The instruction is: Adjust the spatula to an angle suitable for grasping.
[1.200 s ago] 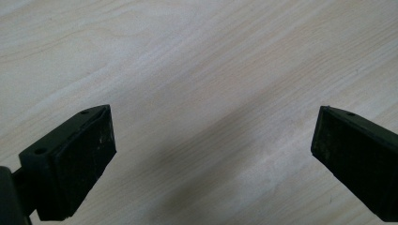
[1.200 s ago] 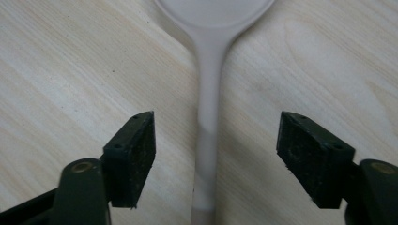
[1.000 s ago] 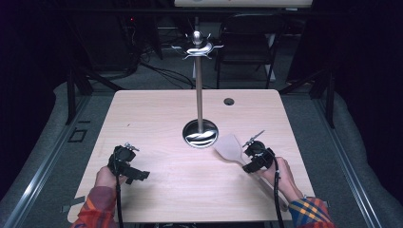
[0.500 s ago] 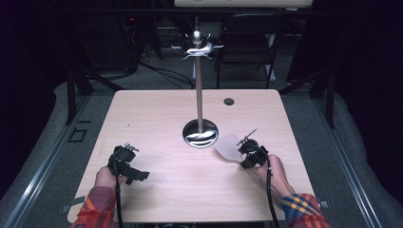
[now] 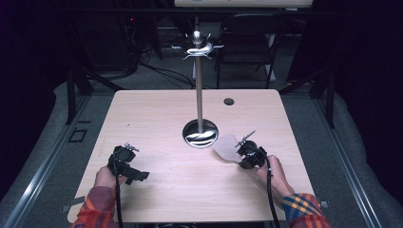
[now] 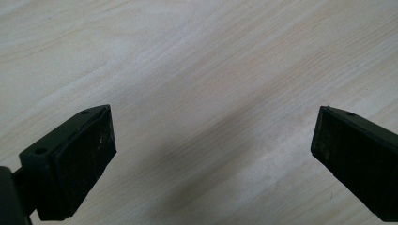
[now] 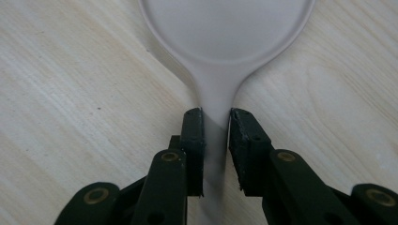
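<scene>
A pale grey spoon (image 7: pixel 225 42) lies low over the wooden table (image 5: pixel 157 114), its round bowl (image 5: pixel 227 145) just right of the stand's base. My right gripper (image 7: pixel 216 117) is shut on the spoon's thin handle, one black jaw on each side. In the high view, the right gripper (image 5: pixel 241 158) is at the table's right front, held by a hand. My left gripper (image 5: pixel 135 175) hovers at the left front. In the left gripper view, the left gripper (image 6: pixel 211 136) is open wide over bare wood with nothing between its jaws.
A metal stand rises from a round shiny base (image 5: pixel 200 135) at the table's centre, with curved hooks at its top (image 5: pixel 197 47). A small dark cable hole (image 5: pixel 229 101) sits near the far edge. A dark chair (image 5: pixel 247 47) stands beyond the table.
My right gripper has shifted a little left toward the stand's base, carrying the spoon. The left gripper has stayed put.
</scene>
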A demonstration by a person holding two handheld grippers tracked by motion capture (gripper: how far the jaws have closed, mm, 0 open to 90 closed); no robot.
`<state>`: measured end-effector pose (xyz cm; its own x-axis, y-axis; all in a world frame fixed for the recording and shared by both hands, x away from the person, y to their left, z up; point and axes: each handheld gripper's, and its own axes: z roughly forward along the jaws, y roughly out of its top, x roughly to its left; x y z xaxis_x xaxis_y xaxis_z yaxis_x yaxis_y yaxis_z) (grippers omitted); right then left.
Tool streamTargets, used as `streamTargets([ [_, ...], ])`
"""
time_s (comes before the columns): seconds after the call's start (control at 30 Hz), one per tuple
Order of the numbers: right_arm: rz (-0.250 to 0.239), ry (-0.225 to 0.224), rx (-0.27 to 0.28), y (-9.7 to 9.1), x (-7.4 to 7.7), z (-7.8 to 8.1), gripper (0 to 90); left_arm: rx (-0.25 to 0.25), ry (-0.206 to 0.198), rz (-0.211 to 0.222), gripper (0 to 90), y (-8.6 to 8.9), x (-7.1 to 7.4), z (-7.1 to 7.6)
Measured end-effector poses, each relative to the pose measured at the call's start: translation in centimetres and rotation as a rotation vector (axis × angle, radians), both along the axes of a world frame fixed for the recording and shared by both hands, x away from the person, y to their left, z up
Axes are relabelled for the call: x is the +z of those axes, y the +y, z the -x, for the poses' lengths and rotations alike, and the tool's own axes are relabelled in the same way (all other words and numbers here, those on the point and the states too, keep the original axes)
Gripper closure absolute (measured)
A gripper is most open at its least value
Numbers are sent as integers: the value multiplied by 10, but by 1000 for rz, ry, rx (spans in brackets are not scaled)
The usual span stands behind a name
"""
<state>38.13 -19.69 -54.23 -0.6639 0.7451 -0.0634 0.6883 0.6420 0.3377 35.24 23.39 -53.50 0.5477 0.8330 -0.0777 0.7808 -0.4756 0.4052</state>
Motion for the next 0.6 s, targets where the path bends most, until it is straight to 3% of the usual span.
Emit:
streamTargets([
  [0.3,-4,4,118,17,1,9,761,-8,-2,-2,2,0,0,0],
  [0.33,-26,-1,123,19,-1,10,761,-9,-2,-2,2,0,0,0],
  [0.4,-20,8,176,25,0,13,762,-10,-2,-3,2,0,1,0],
  [0.6,-44,29,257,33,1,19,765,-12,-1,-3,2,0,1,0],
])
